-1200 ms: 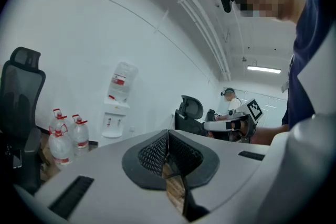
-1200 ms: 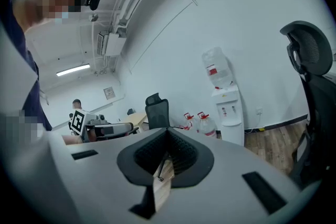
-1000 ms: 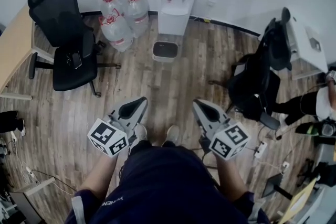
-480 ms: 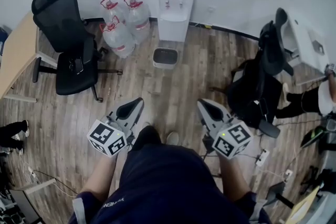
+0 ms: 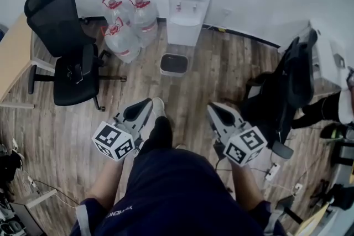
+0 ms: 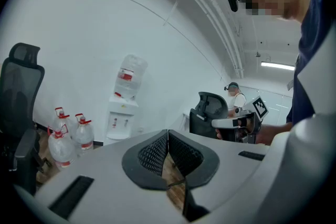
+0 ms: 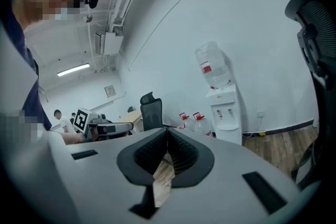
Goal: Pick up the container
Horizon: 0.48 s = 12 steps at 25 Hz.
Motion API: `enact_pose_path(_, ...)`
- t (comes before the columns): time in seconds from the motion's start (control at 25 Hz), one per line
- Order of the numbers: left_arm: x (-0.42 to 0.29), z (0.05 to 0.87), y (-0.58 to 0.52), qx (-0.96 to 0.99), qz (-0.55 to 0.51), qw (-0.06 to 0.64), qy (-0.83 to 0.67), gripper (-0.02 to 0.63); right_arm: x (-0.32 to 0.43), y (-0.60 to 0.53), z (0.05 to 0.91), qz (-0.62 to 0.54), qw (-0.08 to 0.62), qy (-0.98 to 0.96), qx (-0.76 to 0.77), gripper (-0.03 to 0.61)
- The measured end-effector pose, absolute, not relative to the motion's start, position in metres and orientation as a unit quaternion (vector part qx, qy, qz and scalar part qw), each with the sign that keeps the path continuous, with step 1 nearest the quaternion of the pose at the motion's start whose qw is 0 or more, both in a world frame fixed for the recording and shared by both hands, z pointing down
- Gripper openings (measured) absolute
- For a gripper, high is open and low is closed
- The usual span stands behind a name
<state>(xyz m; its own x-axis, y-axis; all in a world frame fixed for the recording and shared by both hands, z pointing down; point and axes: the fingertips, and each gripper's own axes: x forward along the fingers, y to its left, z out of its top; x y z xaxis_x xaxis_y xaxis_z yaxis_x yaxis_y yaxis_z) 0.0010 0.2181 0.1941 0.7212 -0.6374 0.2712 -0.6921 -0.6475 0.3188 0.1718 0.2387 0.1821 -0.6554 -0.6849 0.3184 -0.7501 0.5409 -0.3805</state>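
**Both grippers shut and empty, container well ahead on the floor**

The person is standing and holding the left gripper [image 5: 145, 108] and the right gripper [image 5: 214, 110] at about waist height, pointing forward over the wooden floor [image 5: 221, 72]. Both gripper views are showing the ribbed pads pressed together with nothing between them, which fits a carrying posture rather than a reach. The container [image 5: 173, 64], a small open grey bin, is sitting on the floor just in front of the water dispenser [image 5: 188, 5], well apart from both grippers. Neither gripper view is showing it.

3 water bottles [image 5: 126, 36] are standing just left of the container, and a black office chair [image 5: 69, 58] is sitting beyond them beside a desk [image 5: 12, 55]. Another black chair [image 5: 290, 83] is standing to the right. The floor between the person and the container is lying open, so nothing is blocking a straight approach; the bottles are likely crowding only its left side. The jaws will need to open before any grasp.
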Motion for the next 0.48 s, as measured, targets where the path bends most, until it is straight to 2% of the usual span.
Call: enact_pose_path(0.48,-0.051,0.219,0.016,0.917,0.093,0.220,-0.319,0.026,0.114,0.057,0.198,0.262,0.110,-0.851,0.442,0.017)
